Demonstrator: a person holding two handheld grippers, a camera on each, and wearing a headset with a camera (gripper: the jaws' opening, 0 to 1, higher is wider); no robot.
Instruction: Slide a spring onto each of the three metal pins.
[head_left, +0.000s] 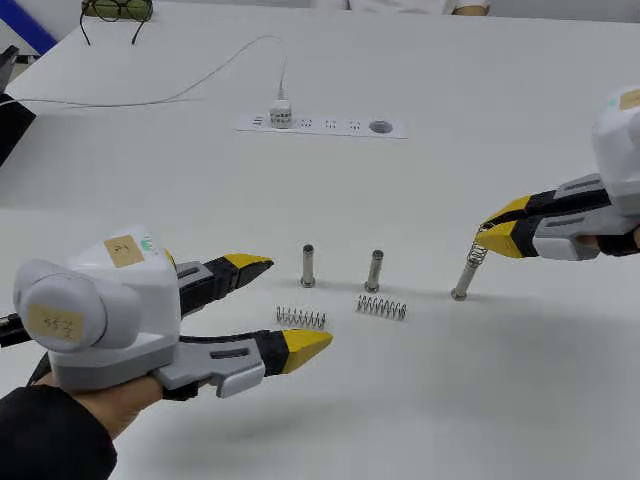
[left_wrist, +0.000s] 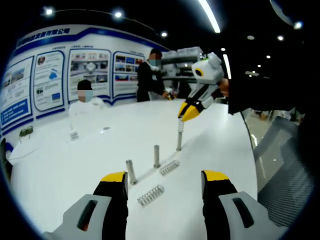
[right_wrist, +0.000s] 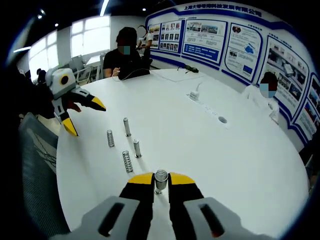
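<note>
Stretching wide, the white counter (head_left: 480, 400) has lots of free room, edges far off. The left yellow-tipped gripper (head_left: 297, 302) has fingers spread apart. The right gripper (head_left: 487, 234) pinches a small wire spring (head_left: 477, 254) in its fingers atop the leaning silver metal pin (head_left: 465, 279).

1 spring (head_left: 477, 254) on tilted pin (head_left: 466, 279), 2 loose

Left gripper (head_left: 298, 302) spread, right gripper (head_left: 483, 234) clamped

White counter (head_left: 450, 400), three metal pins (head_left: 308, 266) in a row mid-counter, two springs (head_left: 301, 318) lying just nearer, power strip (head_left: 320, 125) with plugged cable (head_left: 180, 92) farther back, glasses (head_left: 117, 10) at far left
</note>
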